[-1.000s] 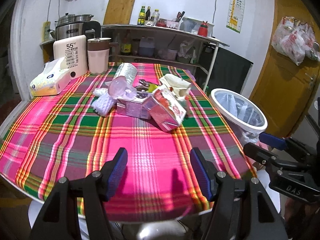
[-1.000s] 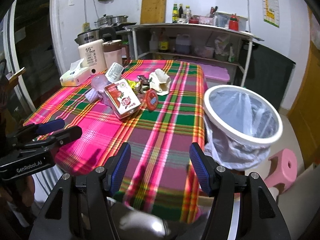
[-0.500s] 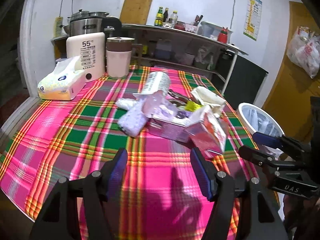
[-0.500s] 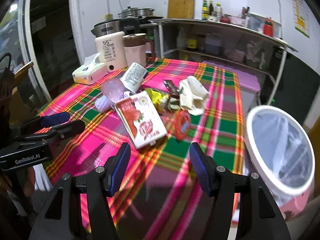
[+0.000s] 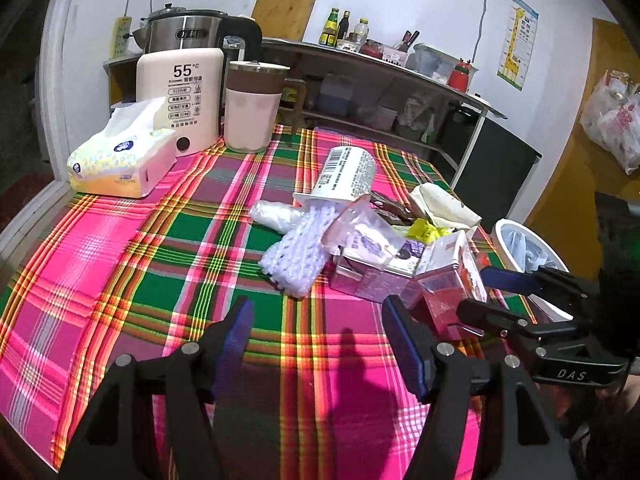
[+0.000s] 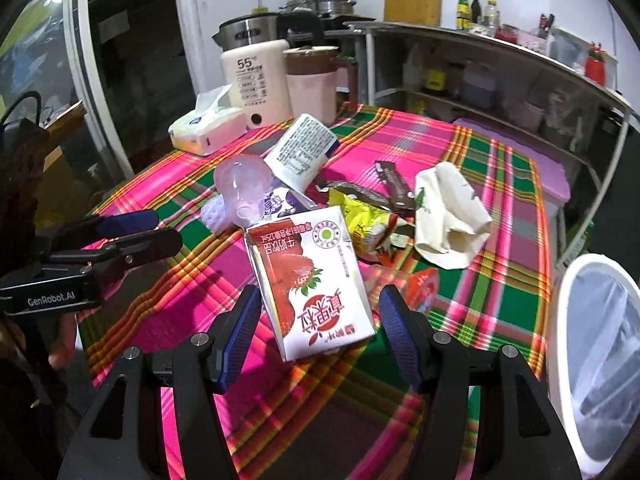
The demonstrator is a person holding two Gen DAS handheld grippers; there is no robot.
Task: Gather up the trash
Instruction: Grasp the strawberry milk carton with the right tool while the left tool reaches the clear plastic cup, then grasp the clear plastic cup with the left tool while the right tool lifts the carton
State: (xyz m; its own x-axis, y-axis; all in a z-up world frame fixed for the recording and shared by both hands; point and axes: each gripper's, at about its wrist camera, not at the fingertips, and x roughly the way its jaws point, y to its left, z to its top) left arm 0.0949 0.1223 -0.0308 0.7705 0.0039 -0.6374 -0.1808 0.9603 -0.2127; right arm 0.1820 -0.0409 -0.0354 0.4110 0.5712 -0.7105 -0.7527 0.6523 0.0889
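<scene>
A heap of trash lies on the plaid tablecloth [image 5: 160,240]. A strawberry milk carton [image 6: 312,280] lies nearest; my open right gripper [image 6: 320,324] straddles its near end without touching it. The carton also shows in the left wrist view [image 5: 452,276]. Behind it lie a purple carton [image 5: 372,276], a clear plastic cup [image 6: 242,184], a white tube-shaped container [image 5: 346,174], white foam netting [image 5: 296,256], yellow wrappers [image 6: 362,216] and a crumpled white paper bag [image 6: 448,216]. My left gripper [image 5: 318,340] is open and empty, short of the netting.
A white bin with a plastic liner [image 6: 600,360] stands off the table's right edge. At the table's back stand a tissue pack [image 5: 120,160], a white warmer marked 55 [image 5: 180,100] and a pink jug [image 5: 252,108]. Shelves with bottles line the wall.
Both grippers have moved forward over the table toward the trash heap. The right gripper now has the strawberry carton between its open fingers. Jaw openings are unchanged.
</scene>
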